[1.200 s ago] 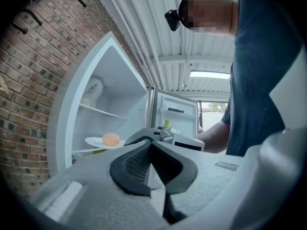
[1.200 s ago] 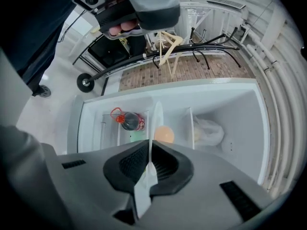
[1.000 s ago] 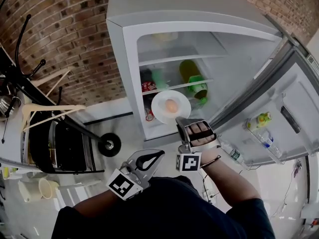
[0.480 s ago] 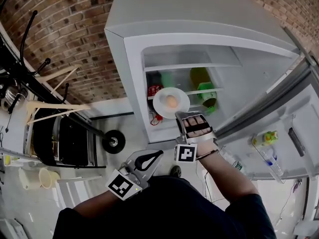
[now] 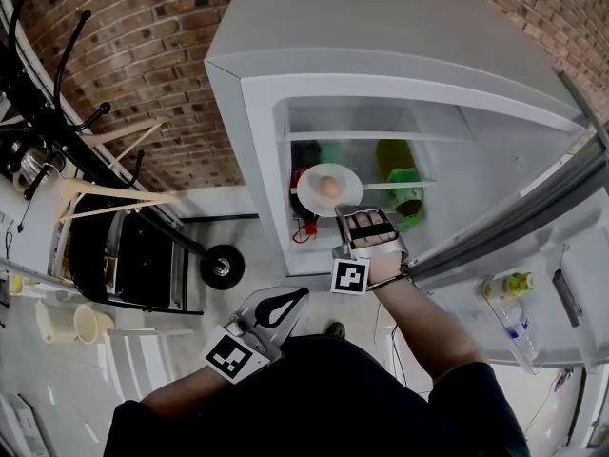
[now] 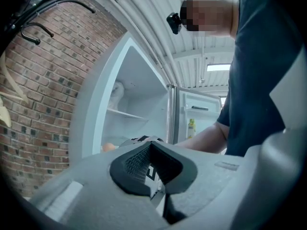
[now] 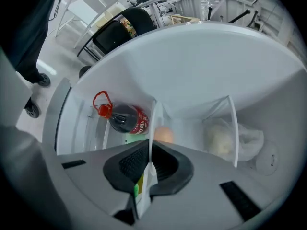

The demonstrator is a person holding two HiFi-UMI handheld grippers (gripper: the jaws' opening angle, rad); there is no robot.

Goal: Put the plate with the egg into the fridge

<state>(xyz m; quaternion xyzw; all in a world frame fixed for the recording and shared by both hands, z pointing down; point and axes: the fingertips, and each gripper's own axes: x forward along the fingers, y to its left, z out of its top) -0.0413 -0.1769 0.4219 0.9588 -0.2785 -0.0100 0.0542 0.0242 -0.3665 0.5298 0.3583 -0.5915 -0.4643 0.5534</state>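
Observation:
A white plate with a brown egg on it hangs at the mouth of the open fridge, level with a middle shelf. My right gripper is shut on the plate's near rim. In the right gripper view the plate shows edge-on between the pads, with the egg just past them. My left gripper is held back near the person's body, shut and empty; its pads meet in the left gripper view.
Inside the fridge lie a dark cola bottle with a red cap, a green bottle and a white bag. The open door with small bottles swings out at the right. A black cart and a coat rack stand left, against the brick wall.
My right gripper has carried the plate and egg forward and a little down, into the fridge opening. The left gripper has shifted only slightly.

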